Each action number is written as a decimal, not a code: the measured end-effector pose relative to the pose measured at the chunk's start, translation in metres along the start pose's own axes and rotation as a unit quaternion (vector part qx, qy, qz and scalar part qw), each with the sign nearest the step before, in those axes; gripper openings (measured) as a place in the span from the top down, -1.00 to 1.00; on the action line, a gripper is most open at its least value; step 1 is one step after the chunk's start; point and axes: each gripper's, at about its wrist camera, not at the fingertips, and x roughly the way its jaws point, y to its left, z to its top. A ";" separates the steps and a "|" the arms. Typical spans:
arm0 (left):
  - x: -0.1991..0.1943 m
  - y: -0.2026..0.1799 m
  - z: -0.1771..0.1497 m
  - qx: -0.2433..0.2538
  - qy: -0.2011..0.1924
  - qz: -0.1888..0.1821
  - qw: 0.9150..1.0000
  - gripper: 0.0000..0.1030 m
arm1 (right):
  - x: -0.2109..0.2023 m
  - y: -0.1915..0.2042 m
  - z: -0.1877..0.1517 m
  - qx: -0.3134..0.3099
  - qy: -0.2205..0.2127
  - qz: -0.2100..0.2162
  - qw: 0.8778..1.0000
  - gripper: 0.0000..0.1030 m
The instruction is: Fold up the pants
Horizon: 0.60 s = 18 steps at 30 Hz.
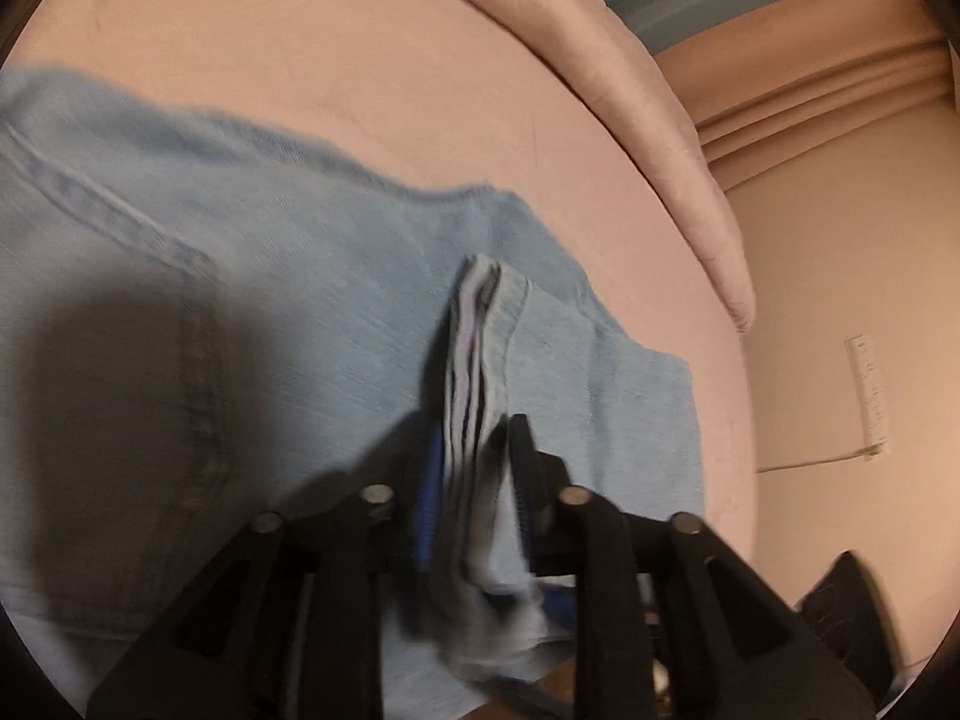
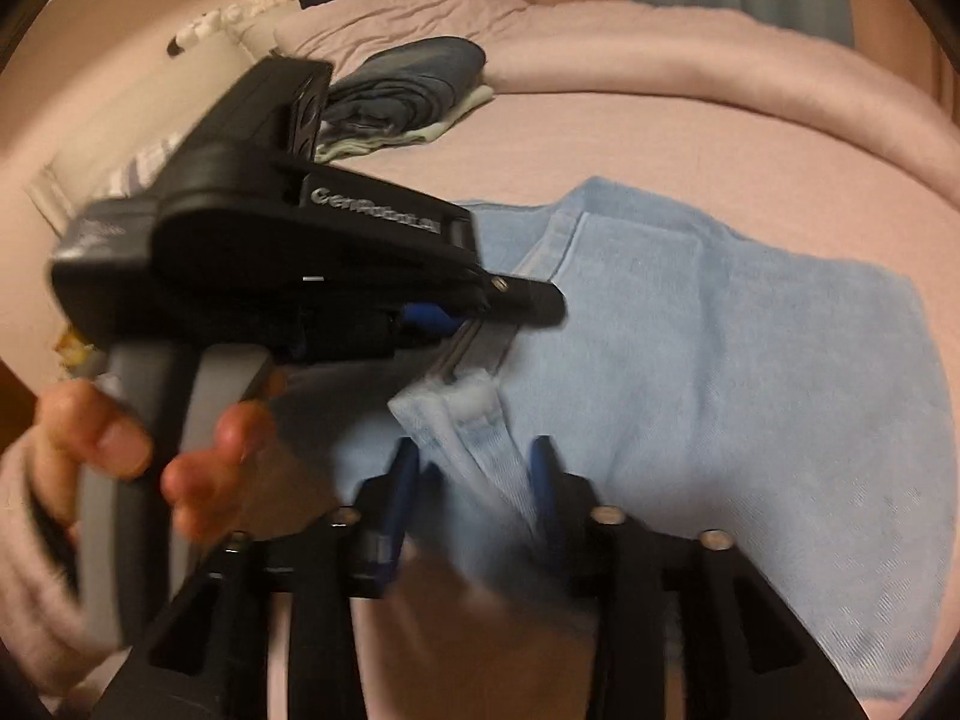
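Light blue denim pants point(image 1: 240, 276) lie on a pink bed point(image 1: 312, 54); they also show in the right wrist view point(image 2: 720, 360). My left gripper point(image 1: 474, 468) is shut on a bunched, layered edge of the pants. It appears in the right wrist view point(image 2: 480, 312) at the left, held by a hand, its tips on the same fabric fold. My right gripper point(image 2: 474, 480) is shut on a fold of the pants just below the left one. Both views are motion-blurred.
A stack of folded clothes point(image 2: 408, 90) sits at the far side of the bed, with pillows point(image 2: 360, 18) behind it. A rolled pink blanket edge point(image 1: 660, 138) borders the bed. A wall point(image 1: 840, 300) lies to the right.
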 end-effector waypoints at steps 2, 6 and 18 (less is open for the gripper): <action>-0.011 -0.005 -0.002 0.023 -0.019 0.016 0.999 0.35 | -0.028 -0.011 0.000 0.011 -0.016 0.027 0.999 0.19; -0.027 -0.013 -0.013 0.069 -0.036 0.014 0.997 0.35 | -0.087 -0.048 0.002 0.046 -0.079 0.029 0.995 0.19; 0.027 -0.037 -0.059 0.163 0.051 0.015 0.985 0.37 | -0.036 -0.174 0.036 0.141 0.041 -0.112 0.983 0.74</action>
